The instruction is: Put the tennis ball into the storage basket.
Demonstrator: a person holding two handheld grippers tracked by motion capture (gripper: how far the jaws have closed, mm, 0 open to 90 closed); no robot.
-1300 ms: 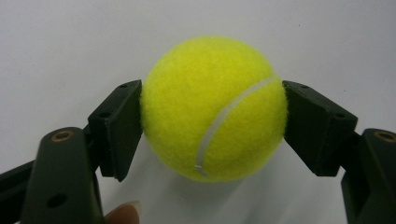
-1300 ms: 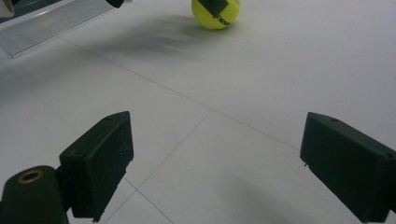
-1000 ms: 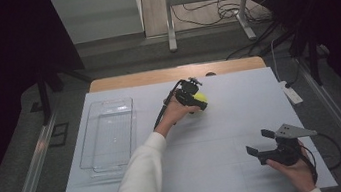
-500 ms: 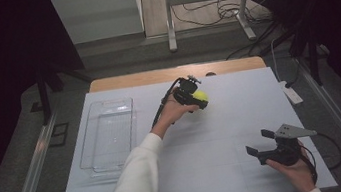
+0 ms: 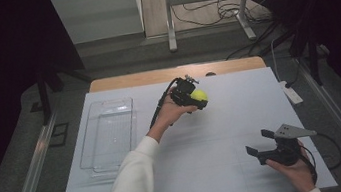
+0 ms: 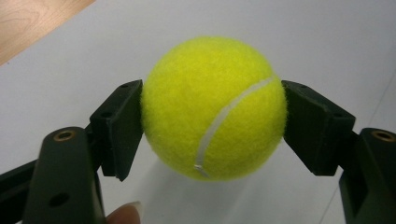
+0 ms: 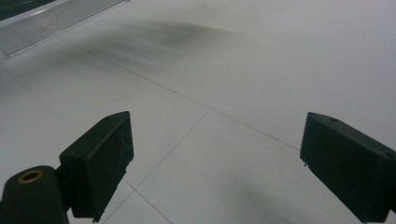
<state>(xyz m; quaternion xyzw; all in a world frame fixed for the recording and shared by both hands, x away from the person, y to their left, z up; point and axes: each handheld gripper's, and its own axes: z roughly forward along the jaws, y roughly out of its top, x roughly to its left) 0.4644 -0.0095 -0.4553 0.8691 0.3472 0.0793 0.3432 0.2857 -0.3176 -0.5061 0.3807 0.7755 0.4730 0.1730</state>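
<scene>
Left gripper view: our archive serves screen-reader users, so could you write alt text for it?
A yellow tennis ball is clamped in the left gripper, one black pad pressing each side, above a white table. A fingertip shows at the bottom edge.

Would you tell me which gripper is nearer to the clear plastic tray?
Left. The left gripper, shut on the tennis ball, is just right of the clear tray; the right gripper sits open near the table's right front.

The ball [image 6: 214, 108] between the black pads of the left claw [image 6: 212, 126] is fuzzy yellow-green with a curved white seam. Beneath it the bench [image 5: 224, 134] is pale grey-white, crossed by thin dark lines, with a tan wooden edge.
</scene>
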